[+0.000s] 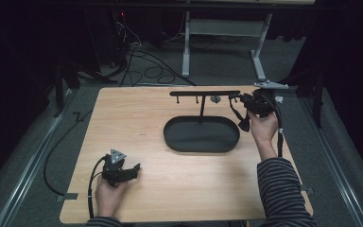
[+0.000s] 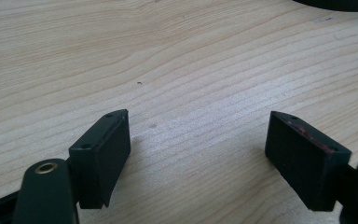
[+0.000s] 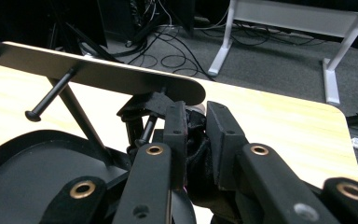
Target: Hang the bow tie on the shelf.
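Two hand-held grippers are in play on the wooden table point(image 1: 179, 189). The right hand-held gripper point(image 3: 196, 140) is up at the far right end of the black stand's crossbar point(image 1: 205, 93), and its jaws are pinched in close on a small black object point(image 3: 196, 154) squeezed between the pads; what that object is, I cannot tell, it is dark and mostly hidden by the jaws. In the right gripper view that pinched piece sits just under the rounded tip of the crossbar, right beside one of the pegs point(image 3: 145, 130) hanging from the bar, and a black strap point(image 1: 240, 118) dangles down from the gripper in the high view, near the rim of the oval black tray point(image 1: 201, 144) that forms the stand's base. The thin post point(image 1: 201, 111) rises from the tray to the bar, with more pegs point(image 3: 51, 95) pointing down along it. Over on the near left, the left hand-held gripper point(image 2: 198, 154) rests low over bare wood, jaws spread wide with nothing between the pads point(image 2: 103, 154), well apart from the tray. A striped sleeve point(image 1: 281, 189) covers the right forearm. Behind the table, cables point(image 1: 146, 66) lie on the grey floor.
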The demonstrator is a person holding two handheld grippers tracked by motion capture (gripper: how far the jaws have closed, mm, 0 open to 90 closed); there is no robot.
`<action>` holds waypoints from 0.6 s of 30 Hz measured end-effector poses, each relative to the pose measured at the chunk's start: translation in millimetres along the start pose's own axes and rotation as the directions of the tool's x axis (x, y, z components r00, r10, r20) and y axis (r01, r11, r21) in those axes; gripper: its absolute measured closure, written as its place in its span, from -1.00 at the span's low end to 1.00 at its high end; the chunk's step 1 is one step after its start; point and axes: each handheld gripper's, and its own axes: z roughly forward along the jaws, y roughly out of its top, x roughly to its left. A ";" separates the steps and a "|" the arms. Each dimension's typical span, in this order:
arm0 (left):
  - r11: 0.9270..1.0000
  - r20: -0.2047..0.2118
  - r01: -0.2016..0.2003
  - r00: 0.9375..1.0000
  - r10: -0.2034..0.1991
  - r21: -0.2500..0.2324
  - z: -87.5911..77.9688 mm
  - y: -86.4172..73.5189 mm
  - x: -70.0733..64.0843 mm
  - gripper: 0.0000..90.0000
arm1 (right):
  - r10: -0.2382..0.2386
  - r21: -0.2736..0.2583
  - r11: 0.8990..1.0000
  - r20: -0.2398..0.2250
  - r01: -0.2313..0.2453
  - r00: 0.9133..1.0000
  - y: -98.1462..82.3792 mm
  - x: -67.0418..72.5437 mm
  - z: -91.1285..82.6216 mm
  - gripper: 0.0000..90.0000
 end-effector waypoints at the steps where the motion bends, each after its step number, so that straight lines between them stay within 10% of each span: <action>1: 1.000 0.000 0.000 1.000 0.000 0.000 0.0 0.0 0.0 -0.50 | -0.001 0.004 1.000 0.001 0.001 1.000 -0.3 0.0 0.6 0.78; 18: 1.000 0.000 0.001 1.000 -0.001 -0.001 0.1 0.0 -0.1 -0.50 | 0.010 0.023 1.000 0.001 -0.010 1.000 -2.0 -0.4 2.8 0.64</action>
